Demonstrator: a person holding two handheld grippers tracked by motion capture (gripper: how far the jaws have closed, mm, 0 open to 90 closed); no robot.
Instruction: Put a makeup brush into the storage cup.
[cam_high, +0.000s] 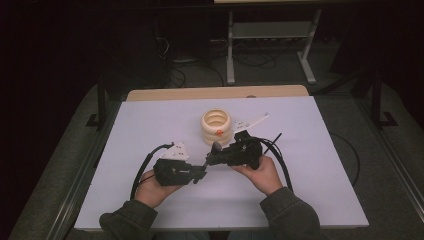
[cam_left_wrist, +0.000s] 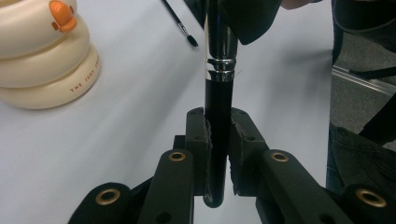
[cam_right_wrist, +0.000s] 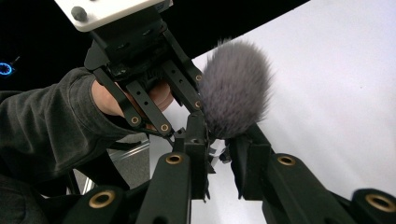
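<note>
Cannot tell whether the right gripper (cam_right_wrist: 219, 154) truly pinches the makeup brush (cam_right_wrist: 233, 95), its ferrule hidden behind the jaws; handle tip buried between the left gripper (cam_left_wrist: 218, 154) pads; holder (cam_left_wrist: 39, 56) cropped by the frame.
</note>
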